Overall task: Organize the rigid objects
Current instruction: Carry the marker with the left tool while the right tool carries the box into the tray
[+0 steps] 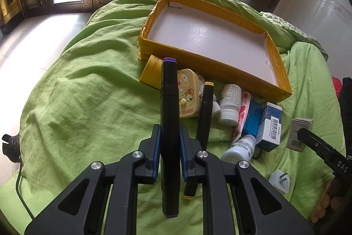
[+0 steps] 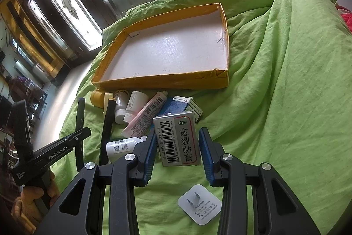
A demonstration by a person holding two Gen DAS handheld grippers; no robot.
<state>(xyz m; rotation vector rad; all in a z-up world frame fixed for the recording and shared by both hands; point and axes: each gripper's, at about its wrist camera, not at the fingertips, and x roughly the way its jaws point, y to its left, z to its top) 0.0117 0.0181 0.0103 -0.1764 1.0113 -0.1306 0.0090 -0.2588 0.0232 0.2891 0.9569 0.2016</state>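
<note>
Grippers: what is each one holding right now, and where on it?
Left gripper clamps the purple-capped marker around mid-barrel. Right gripper grips the grey medicine box by its long sides.

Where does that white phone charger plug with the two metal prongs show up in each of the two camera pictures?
Left wrist view: the white charger plug lies low on the right, on the green sheet.
Right wrist view: the plug lies at bottom centre, just below the gripper holding the small medicine box.
Shared landmark: the yellow-rimmed cardboard tray, farther up the bed in both.
</note>
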